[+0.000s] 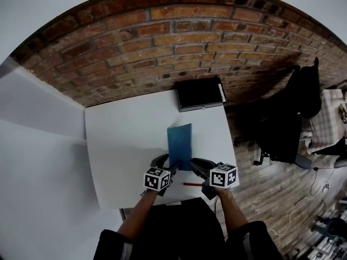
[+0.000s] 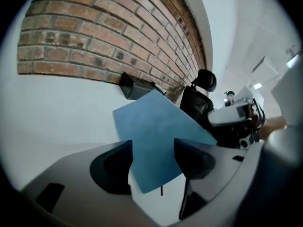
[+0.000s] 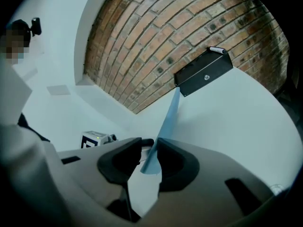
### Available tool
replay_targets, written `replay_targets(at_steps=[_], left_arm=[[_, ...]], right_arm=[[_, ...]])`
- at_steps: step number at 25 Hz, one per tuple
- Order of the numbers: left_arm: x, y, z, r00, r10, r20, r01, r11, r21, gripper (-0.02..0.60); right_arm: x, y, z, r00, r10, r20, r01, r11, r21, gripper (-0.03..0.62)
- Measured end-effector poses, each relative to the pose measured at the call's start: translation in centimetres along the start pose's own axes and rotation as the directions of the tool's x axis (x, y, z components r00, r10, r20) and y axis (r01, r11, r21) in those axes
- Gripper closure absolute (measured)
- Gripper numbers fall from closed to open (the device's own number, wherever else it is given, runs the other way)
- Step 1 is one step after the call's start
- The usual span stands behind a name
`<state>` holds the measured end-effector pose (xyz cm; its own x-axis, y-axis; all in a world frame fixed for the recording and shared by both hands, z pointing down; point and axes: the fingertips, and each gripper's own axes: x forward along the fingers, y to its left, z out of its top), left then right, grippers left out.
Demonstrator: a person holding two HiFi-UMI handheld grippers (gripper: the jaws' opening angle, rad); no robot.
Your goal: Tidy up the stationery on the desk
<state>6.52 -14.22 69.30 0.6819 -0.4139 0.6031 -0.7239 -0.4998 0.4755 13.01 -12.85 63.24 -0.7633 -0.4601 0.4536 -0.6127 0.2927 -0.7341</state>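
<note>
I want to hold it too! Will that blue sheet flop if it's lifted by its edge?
Probably not much: pinched near one end by the right gripper, the blue sheet runs straight, so it seems fairly stiff. Seen edge-on it is very thin, so likely light.

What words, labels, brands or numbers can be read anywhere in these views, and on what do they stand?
No readable text anywhere.
Left cube and right cube: black-and-white square patterns, no letters.
Black box: one small round mark, too small to read.
Blue sheet: blank.
Red pen: too small to tell.
</note>
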Motion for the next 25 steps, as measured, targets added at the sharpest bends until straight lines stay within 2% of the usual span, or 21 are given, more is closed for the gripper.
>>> replay_targets(at_steps=[3, 11, 19, 25], left_arm=[[-0.2, -0.3, 0.9, 0.998, -0.059, 0.006, 0.059, 0.998, -0.019, 0.295], [-2.3, 0.9, 1.4, 0.996, -0.078, 0.031, 0.079, 0.997, -0.022, 0.301], [-6.0, 2.5, 5.4, 0.965, -0.219, 0.141, 0.237, 0.963, -0.13, 0.301], [-6.2, 2.8, 7.7, 0.965, -0.242, 0.098, 0.255, 0.955, -0.154, 0.301]], right_arm=[[0.7, 1.2, 0.1, 0.999, 0.03, 0.02, -0.031, 0.999, 0.015, 0.478], [2.8, 4.3, 0.1, 0.996, 0.091, 0.019, -0.091, 0.996, -0.006, 0.482], [5.6, 7.3, -0.1, 0.991, 0.136, 0.0, -0.136, 0.99, -0.029, 0.484], [7.4, 8.4, -0.2, 0.989, 0.148, -0.011, -0.148, 0.988, -0.033, 0.484]])
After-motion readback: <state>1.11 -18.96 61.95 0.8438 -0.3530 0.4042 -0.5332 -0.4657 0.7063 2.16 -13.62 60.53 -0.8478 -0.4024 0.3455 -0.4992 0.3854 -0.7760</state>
